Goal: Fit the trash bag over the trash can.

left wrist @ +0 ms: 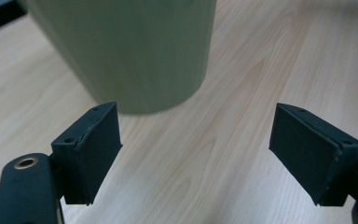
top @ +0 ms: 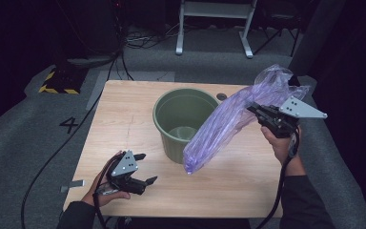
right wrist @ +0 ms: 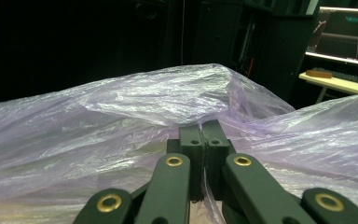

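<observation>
On the pale wooden surface (top: pixel 119 124) stands a green bucket (top: pixel 183 121), upright and open-topped, roughly at the middle. To its right, the right gripper (top: pixel 253 109) is raised above the surface's right side, its fingers (right wrist: pixel 204 140) pressed tight together on a fold of a thin purple plastic bag (top: pixel 228 124). The bag hangs slantwise from that grip: its upper end bunches behind the gripper, while its lower end droops past the bucket's right rim and comes down just in front of the bucket. In the right gripper view the film spreads crinkled on both sides of the pinched fingers.

The left gripper (top: pixel 144 168) is held near the surface's front left corner, well apart from the bag, with its fingers (left wrist: pixel 91 149) spread wide and nothing between them; they point toward the bucket's lower wall, which stands close ahead in the left gripper view.

As for writing, a large "4" (top: pixel 69 125) is marked on the grey floor left of the surface. Farther back on the floor lies a patch of black-and-yellow hazard tape (top: pixel 57 81). A small dark disc (top: pixel 221 97) sits on the surface behind the bucket; any marking on it is too small to tell.
</observation>
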